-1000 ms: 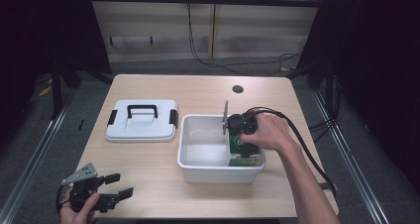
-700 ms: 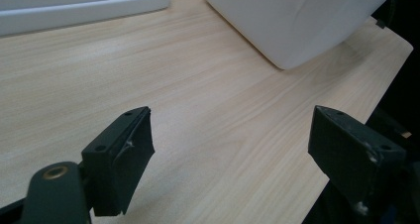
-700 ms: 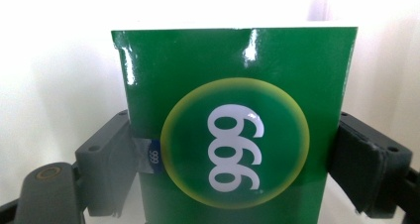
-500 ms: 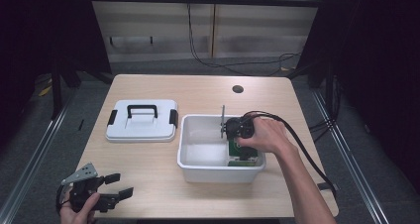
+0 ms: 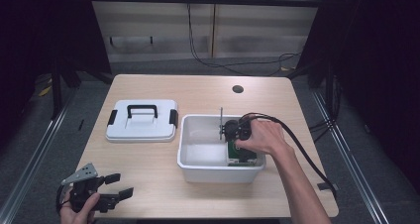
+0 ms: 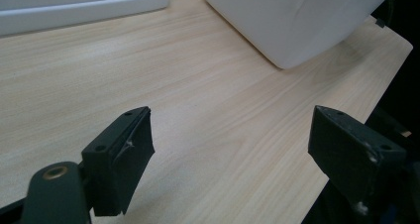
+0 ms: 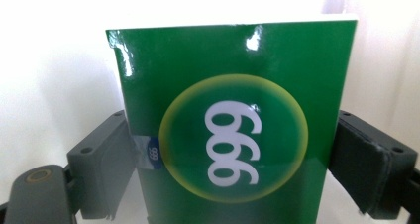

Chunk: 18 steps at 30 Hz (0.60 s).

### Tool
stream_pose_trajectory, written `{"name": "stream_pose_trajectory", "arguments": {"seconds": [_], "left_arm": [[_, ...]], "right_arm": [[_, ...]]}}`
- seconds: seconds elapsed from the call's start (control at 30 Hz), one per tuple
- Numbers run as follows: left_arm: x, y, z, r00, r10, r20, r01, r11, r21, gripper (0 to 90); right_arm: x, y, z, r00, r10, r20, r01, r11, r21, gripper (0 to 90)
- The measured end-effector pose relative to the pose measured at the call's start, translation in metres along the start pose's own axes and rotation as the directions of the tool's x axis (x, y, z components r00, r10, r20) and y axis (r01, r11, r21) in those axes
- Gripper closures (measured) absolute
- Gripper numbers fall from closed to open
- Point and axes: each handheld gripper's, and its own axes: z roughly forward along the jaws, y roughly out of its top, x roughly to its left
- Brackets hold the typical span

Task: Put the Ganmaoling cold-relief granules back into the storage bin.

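Note:
A green box with "999" in a yellow circle stands between the jaws of my right gripper, which press on its two sides. In the high view, that right gripper reaches down into the right end of a white bin, and the green box shows low inside it under the hand. My left gripper rests open at the table's front left corner. Nothing but bare wood lies between the wide-spread jaws of the left gripper.
A white lid with a black handle and side clips lies flat left of the bin. The lid's edge and the bin's wall stand ahead of the left gripper. A cable hole sits at the table's back.
My right gripper has sunk lower into the bin's right end with the green box in it. The left gripper has stayed where it was.

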Motion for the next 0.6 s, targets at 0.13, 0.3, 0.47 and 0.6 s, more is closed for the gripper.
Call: {"name": "stream_pose_trajectory", "arguments": {"seconds": [0.13,0.3,0.47,0.6], "left_arm": [[0.0002,-0.0002,0.0000,1.0000,-0.002,-0.001,0.002,1.0000,0.000,17.5],[0.0001,-0.0001,0.0003,1.0000,-0.001,-0.003,0.001,1.0000,0.000,17.5],[0.0001,-0.0001,0.0005,1.0000,-0.002,-0.003,0.002,1.0000,0.000,17.5],[0.0000,-0.0001,0.0003,1.0000,-0.001,-0.003,0.001,1.0000,0.000,17.5]], "right_arm": [[-0.0012,-0.0016,0.0012,1.0000,0.005,0.000,-0.005,1.000,-0.006,10.9],[-0.0017,-0.0042,0.0001,1.0000,0.009,0.003,-0.009,1.000,-0.010,10.3],[-0.0014,-0.0070,-0.0020,0.9999,0.014,-0.007,-0.015,0.999,-0.034,9.5],[-0.0011,-0.0091,-0.0055,0.9999,0.012,-0.001,-0.012,0.998,-0.055,8.8]]}}
